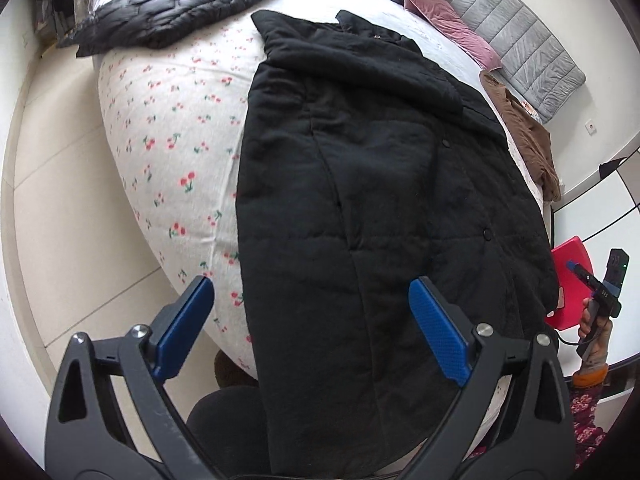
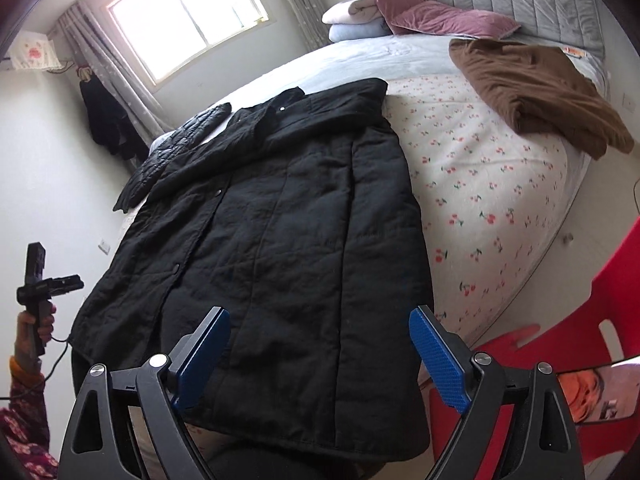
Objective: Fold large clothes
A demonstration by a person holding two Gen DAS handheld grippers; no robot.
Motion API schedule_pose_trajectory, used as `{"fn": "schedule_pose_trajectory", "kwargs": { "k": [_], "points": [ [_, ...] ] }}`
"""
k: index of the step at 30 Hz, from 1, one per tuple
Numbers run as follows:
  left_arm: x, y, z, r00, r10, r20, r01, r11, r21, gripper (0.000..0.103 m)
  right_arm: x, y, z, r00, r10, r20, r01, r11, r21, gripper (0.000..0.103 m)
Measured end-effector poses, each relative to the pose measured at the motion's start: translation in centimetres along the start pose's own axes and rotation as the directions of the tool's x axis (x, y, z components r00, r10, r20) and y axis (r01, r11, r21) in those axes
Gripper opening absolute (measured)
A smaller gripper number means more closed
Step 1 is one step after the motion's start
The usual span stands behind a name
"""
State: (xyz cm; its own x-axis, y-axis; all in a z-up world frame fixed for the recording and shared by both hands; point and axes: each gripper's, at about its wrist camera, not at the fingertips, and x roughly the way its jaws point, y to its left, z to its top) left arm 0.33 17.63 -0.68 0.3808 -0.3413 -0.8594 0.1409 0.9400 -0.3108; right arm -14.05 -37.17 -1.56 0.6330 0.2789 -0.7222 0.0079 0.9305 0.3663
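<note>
2 grippers, left (image 1: 310, 326) and right (image 2: 320, 354), hover with jaws apart above a black quilted coat (image 1: 380, 208) spread on a cherry-print bed (image 1: 168, 128).

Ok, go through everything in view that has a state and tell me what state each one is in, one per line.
Black coat: spread flat on the bed, front snapped shut, one sleeve folded across the chest.
Quilted black jacket: lying flat at the bed's far edge.
Brown garment: crumpled in a heap.
Left gripper: jaws open, holding nothing.
Right gripper: jaws open, holding nothing.
</note>
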Motion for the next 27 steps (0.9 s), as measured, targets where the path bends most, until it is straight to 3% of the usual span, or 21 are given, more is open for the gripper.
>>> {"fn": "schedule_pose_trajectory", "kwargs": {
  "k": [4, 5, 6, 8, 18, 21, 23, 24, 26, 27],
  "points": [
    [1.6, 2.5, -1.8, 0.994, -0.102, -0.045, 0.098, 0.992, -0.073, 0.076, 0.7, -1.9, -1.3, 1.000, -0.006, -0.004, 0.006, 0.997, 0.072, 0.092],
    [2.0, 3.1, -2.3, 0.989, -0.134, -0.058, 0.127, 0.987, -0.101, 0.065, 0.9, -2.4, -1.6, 1.000, -0.011, -0.003, 0.011, 0.996, 0.087, 0.092],
    [2.4, 3.6, -2.9, 0.980, -0.182, -0.075, 0.172, 0.977, -0.128, 0.052, 1.2, -3.0, -1.8, 1.000, -0.014, -0.004, 0.014, 0.994, 0.108, 0.092],
    [2.7, 4.1, -3.8, 0.958, -0.273, -0.084, 0.256, 0.952, -0.167, 0.044, 1.6, -4.3, -2.3, 1.000, -0.018, -0.010, 0.019, 0.988, 0.155, 0.092],
    [2.2, 2.0, -6.3, 0.910, -0.366, -0.194, 0.348, 0.930, -0.119, 0.044, 3.3, -7.1, -4.0, 0.997, 0.072, -0.031, -0.060, 0.955, 0.291, 0.090],
    [1.9, 1.2, -7.0, 0.913, -0.352, -0.208, 0.343, 0.936, -0.080, 0.038, 4.0, -6.5, -4.5, 0.993, 0.107, -0.049, -0.090, 0.956, 0.280, 0.069],
    [1.5, 0.7, -7.2, 0.925, -0.327, -0.192, 0.320, 0.945, -0.067, 0.028, 4.2, -6.0, -4.9, 0.992, 0.109, -0.060, -0.089, 0.959, 0.268, 0.045],
    [1.3, 0.5, -7.1, 0.928, -0.326, -0.180, 0.319, 0.946, -0.065, 0.021, 4.0, -5.7, -5.0, 0.992, 0.109, -0.057, -0.091, 0.962, 0.259, 0.040],
    [0.5, 0.1, -7.2, 0.934, -0.329, -0.140, 0.324, 0.944, -0.057, 0.015, 3.4, -5.0, -5.2, 0.991, 0.128, -0.036, -0.115, 0.964, 0.241, 0.014],
    [0.2, 0.0, -7.2, 0.935, -0.333, -0.122, 0.329, 0.943, -0.054, 0.013, 2.8, -4.6, -5.2, 0.991, 0.135, -0.017, -0.127, 0.965, 0.228, 0.012]
  ]
}}
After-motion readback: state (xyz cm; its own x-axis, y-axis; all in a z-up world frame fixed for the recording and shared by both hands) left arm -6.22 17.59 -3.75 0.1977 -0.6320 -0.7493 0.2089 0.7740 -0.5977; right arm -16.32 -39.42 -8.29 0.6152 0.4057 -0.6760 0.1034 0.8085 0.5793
